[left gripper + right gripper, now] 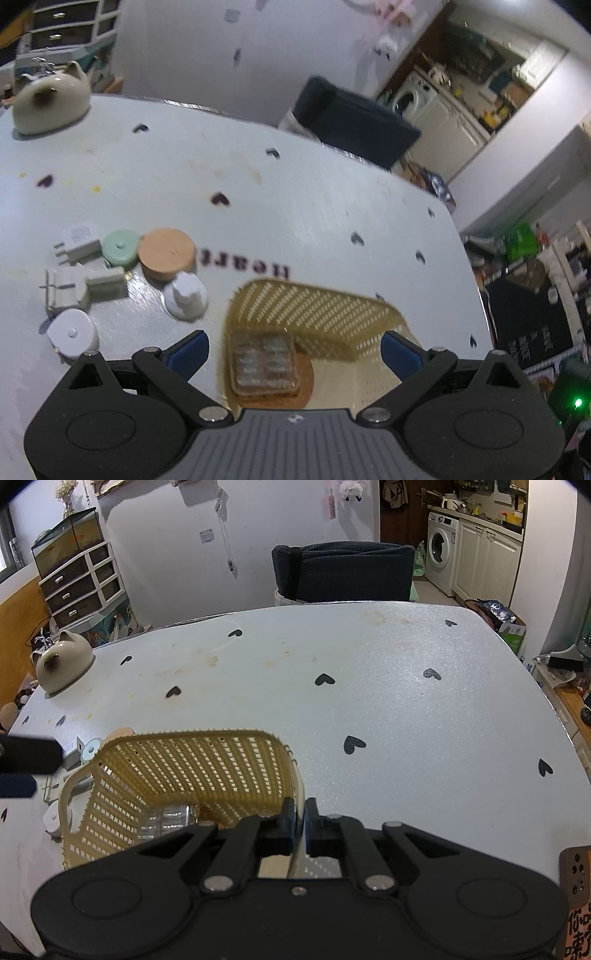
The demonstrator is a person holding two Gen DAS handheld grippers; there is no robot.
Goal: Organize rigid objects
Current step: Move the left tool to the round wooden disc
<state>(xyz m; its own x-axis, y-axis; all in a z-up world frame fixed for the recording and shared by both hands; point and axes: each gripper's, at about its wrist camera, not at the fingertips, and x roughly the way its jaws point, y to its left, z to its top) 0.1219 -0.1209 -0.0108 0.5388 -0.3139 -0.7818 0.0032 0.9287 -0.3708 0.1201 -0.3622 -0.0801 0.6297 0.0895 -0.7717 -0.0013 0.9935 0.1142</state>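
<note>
A yellow perforated basket point(332, 314) stands on the table, and in it a clear plastic blister box point(264, 363) lies on a cork disc point(306, 373). My left gripper point(293, 345) hovers above the basket's inside, wide open, with nothing between its blue pads point(188, 354). To the left of the basket lie a white plug point(79, 243), a green disc point(120, 247), a cork lid point(166, 253), a white cap point(184, 299), a grey adapter point(85, 288) and a round white tape point(72, 334). My right gripper point(300, 812) is shut on the right wall of the basket point(192, 764).
A cat-shaped ceramic pot point(62, 662) sits at the table's far left corner. The white table point(388, 701) with heart prints stretches right of the basket. A dark chair point(343, 572) stands behind the far edge. My left gripper's finger point(29, 755) shows at the left in the right wrist view.
</note>
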